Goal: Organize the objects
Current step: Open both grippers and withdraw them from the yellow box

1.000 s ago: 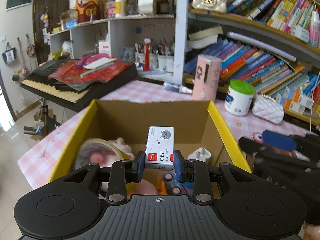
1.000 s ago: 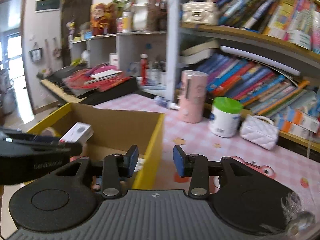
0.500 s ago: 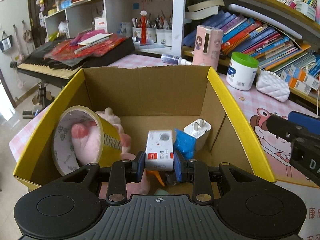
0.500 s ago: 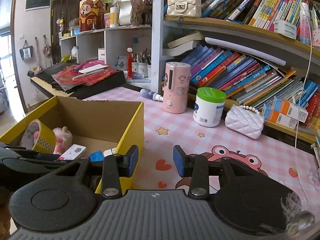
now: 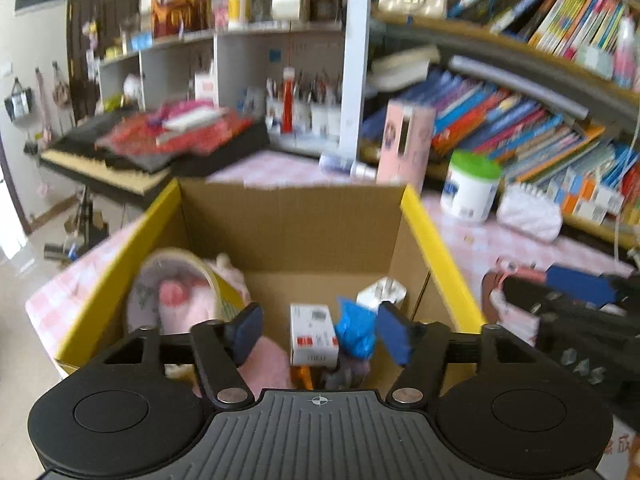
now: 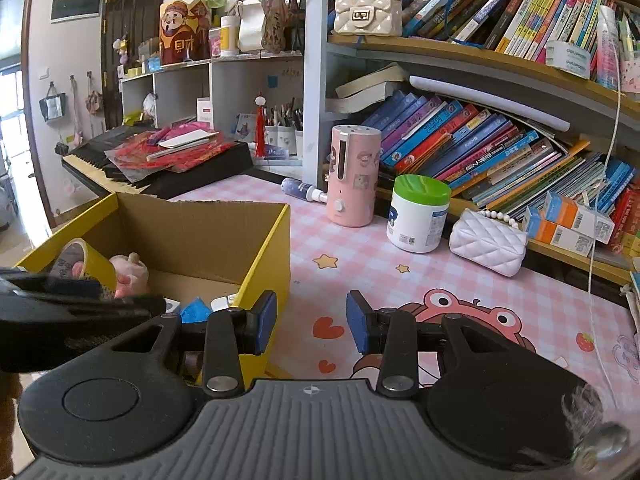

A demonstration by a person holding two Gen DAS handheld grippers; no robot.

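Both grippers agape, staple box (image 5: 313, 334) boxed

The cardboard box (image 5: 288, 224) is showing brown inside and yellow (image 6: 267, 256) outside, sitting on a pink-and-white checked tablecloth (image 6: 360, 248) printed with stars and hearts. Inside, a white staple box (image 5: 314, 334) is wearing a red label beside crumpled blue plastic (image 5: 356, 330), a pink plush toy (image 5: 176, 300) and a yellow tape roll (image 6: 82, 262).
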